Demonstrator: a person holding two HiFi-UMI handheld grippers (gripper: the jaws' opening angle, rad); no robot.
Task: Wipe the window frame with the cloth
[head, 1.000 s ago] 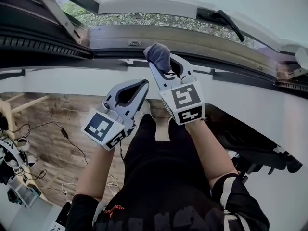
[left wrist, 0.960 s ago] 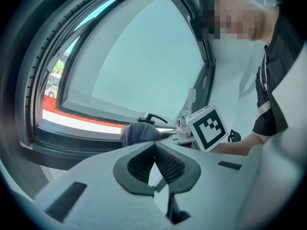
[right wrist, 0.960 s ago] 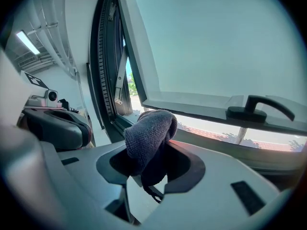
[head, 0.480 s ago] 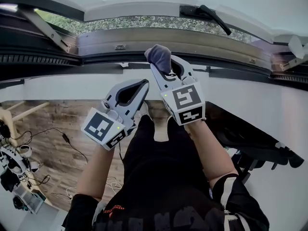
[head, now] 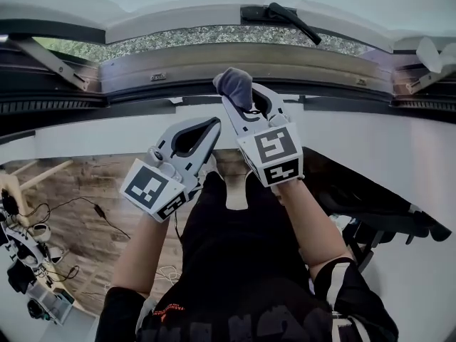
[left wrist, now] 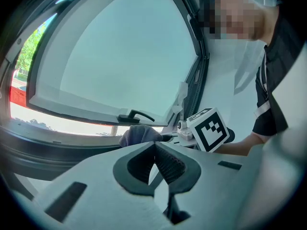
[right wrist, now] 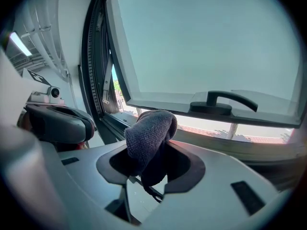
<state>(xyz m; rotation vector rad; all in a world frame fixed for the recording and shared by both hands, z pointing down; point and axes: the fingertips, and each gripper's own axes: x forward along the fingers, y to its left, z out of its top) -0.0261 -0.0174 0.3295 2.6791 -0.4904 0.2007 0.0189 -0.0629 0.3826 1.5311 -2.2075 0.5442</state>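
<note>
A dark grey cloth (head: 235, 85) (right wrist: 149, 135) is bunched between the jaws of my right gripper (head: 241, 100), which is shut on it. The cloth's rounded end sticks out past the fingertips, just below the window frame (head: 235, 61). In the left gripper view the cloth (left wrist: 139, 134) shows beyond my own jaws. My left gripper (head: 211, 125) hangs lower and to the left, its jaws shut with nothing between them. The window sash is tilted open, and its black handle (head: 285, 14) (right wrist: 223, 102) is above the frame.
A white sill (head: 92, 130) runs across below the frame. A metal stay arm (head: 50, 61) holds the sash at the left. A black chair (head: 377, 216) stands at the right. Wooden floor with cables and gear (head: 35, 241) lies at lower left.
The view has swung left along the window, so the frame and handle have slid left in the picture. Both grippers keep the same pose, cloth still held.
</note>
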